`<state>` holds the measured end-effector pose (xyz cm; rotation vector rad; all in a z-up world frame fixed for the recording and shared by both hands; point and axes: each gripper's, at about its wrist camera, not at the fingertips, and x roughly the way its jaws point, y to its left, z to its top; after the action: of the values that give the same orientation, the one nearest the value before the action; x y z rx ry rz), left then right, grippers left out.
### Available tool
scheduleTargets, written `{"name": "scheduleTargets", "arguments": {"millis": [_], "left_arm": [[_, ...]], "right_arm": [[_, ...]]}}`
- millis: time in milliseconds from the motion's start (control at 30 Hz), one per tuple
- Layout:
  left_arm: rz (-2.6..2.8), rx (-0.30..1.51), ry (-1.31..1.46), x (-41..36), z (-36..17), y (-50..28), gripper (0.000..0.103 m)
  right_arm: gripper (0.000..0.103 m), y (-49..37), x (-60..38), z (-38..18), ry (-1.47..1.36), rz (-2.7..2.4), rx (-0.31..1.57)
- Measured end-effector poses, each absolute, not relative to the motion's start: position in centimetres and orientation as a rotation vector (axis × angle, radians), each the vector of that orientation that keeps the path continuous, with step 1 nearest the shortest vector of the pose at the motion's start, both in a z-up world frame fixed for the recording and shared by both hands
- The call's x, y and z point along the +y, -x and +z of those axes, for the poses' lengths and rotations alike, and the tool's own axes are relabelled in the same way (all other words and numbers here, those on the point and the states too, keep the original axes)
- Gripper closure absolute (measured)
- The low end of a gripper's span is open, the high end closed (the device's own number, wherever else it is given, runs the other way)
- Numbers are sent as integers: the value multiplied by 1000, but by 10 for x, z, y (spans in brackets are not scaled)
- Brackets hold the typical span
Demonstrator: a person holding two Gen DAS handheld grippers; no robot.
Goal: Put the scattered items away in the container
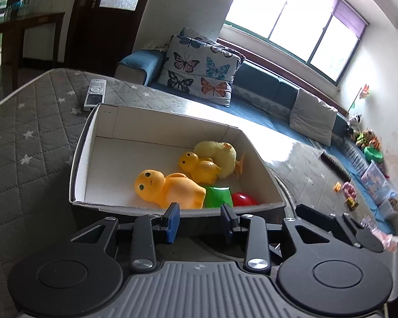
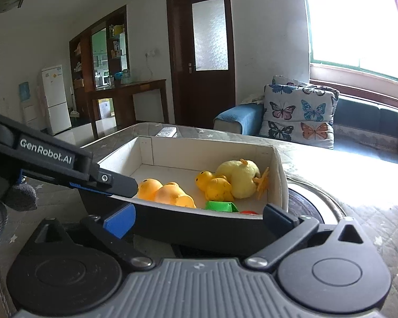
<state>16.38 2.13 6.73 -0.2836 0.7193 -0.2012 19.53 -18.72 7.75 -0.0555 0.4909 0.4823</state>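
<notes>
Five toys lie in the box (image 1: 156,122): big rubber duck (image 1: 169,188), small rubber duck (image 1: 199,167), plush chick (image 1: 220,156), green cup (image 1: 217,197), red ball (image 1: 242,199). Left gripper (image 1: 200,218) narrowly parted, empty, at box's near wall. Right gripper (image 2: 199,217) spread wide, empty, just before the box. Remote (image 1: 94,94) behind box.

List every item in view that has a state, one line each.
White cardboard box: open-topped, on the quilted table.
Large orange rubber duck: in the box, lying on its side.
Small orange rubber duck: in the box, against the plush.
Yellow plush chick: in the box, lying down.
Green plastic cup: in the box, tipped over.
Red ball: in the box.
Left gripper: open, empty.
Right gripper: open, empty.
</notes>
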Motion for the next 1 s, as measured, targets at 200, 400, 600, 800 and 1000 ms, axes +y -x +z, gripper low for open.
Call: {"name": "scheduleTargets", "arguments": {"millis": [200, 400, 600, 800, 1000], "left_arm": [[-191, 709, 239, 16, 61, -150, 66], [-178, 698, 189, 8, 55, -138, 66], [-170, 722, 155, 1, 48, -131, 66], [-168, 741, 106, -8, 38, -123, 66], [-146, 766, 81, -12, 29, -118, 66]], "right_arm": [[0, -182, -193, 73, 39, 456, 509], [0, -175, -202, 69, -4, 419, 529], [0, -169, -205, 62, 16, 399, 552], [0, -160, -208, 54, 14, 401, 580], [0, -153, -211, 47, 14, 379, 609]]}}
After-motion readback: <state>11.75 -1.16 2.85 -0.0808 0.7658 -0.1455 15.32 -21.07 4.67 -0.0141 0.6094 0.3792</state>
